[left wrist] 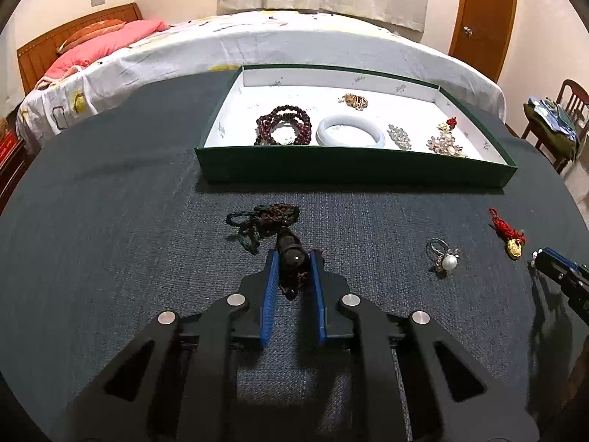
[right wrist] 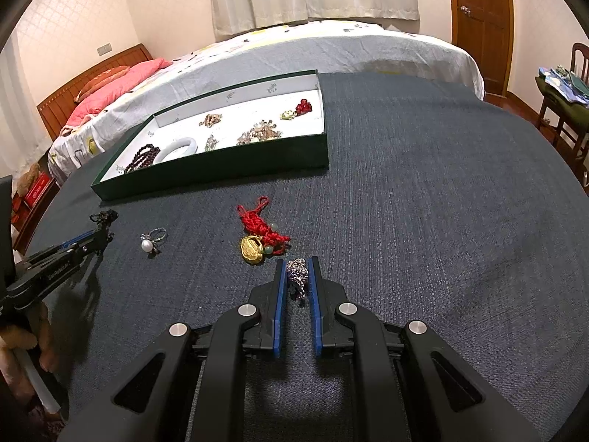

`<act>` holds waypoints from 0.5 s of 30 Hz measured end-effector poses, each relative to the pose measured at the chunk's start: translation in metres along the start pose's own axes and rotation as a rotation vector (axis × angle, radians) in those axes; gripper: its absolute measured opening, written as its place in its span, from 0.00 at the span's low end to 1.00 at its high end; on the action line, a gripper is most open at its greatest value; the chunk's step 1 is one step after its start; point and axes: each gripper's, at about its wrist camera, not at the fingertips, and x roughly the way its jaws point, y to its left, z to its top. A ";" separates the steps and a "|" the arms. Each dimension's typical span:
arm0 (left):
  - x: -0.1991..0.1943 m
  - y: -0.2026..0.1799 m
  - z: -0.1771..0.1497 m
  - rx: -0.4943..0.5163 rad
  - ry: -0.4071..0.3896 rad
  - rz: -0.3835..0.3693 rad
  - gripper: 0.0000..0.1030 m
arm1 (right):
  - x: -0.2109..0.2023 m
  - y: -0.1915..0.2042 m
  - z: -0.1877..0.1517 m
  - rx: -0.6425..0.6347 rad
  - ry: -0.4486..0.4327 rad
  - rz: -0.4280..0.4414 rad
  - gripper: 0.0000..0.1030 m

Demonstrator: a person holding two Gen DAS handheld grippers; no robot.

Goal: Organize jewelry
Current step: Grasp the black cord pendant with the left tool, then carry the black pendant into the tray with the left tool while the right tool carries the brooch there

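Observation:
My left gripper (left wrist: 293,258) is shut on a dark oval pendant (left wrist: 289,254) lying on the dark blue tabletop. The pendant's braided green-brown cord (left wrist: 257,221) trails ahead of the fingers. My right gripper (right wrist: 296,263) is shut on a small silvery-purple sparkly piece (right wrist: 297,274), also down at the tabletop. A pearl ring (right wrist: 151,243) and a red knotted cord with a gold charm (right wrist: 263,230) lie loose between the two grippers. Beyond them a green tray (left wrist: 353,171) with a white inside holds a dark red bead bracelet (left wrist: 285,127), a pale bangle (left wrist: 349,132) and several brooches.
The round table's edge curves away on both sides. A bed (left wrist: 257,40) with a pink pillow stands right behind the table. A chair (right wrist: 563,110) piled with clothes and a wooden door (right wrist: 482,22) are at the right. A hand (right wrist: 22,350) holds the left gripper's handle.

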 end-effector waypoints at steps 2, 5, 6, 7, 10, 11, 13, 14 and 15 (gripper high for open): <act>-0.003 0.001 0.000 -0.002 -0.007 -0.001 0.17 | -0.001 0.000 0.000 0.000 -0.003 0.002 0.12; -0.011 0.002 0.002 -0.007 -0.025 -0.005 0.17 | -0.005 0.002 0.003 -0.003 -0.012 0.006 0.12; -0.015 0.001 0.003 -0.008 -0.033 -0.008 0.17 | -0.007 0.003 0.004 -0.004 -0.017 0.007 0.12; -0.019 0.001 0.005 -0.007 -0.043 -0.010 0.17 | -0.009 0.003 0.004 -0.005 -0.021 0.008 0.12; -0.030 0.001 0.010 -0.005 -0.070 -0.017 0.17 | -0.017 0.006 0.008 -0.009 -0.040 0.015 0.12; -0.035 0.000 0.012 -0.007 -0.083 -0.022 0.17 | -0.020 0.007 0.010 -0.011 -0.048 0.017 0.12; -0.043 0.000 0.017 -0.005 -0.104 -0.028 0.17 | -0.026 0.009 0.015 -0.014 -0.063 0.022 0.12; -0.048 -0.001 0.019 -0.005 -0.118 -0.031 0.17 | -0.029 0.010 0.018 -0.016 -0.073 0.026 0.12; -0.051 -0.001 0.021 -0.004 -0.126 -0.035 0.17 | -0.032 0.012 0.020 -0.019 -0.083 0.030 0.12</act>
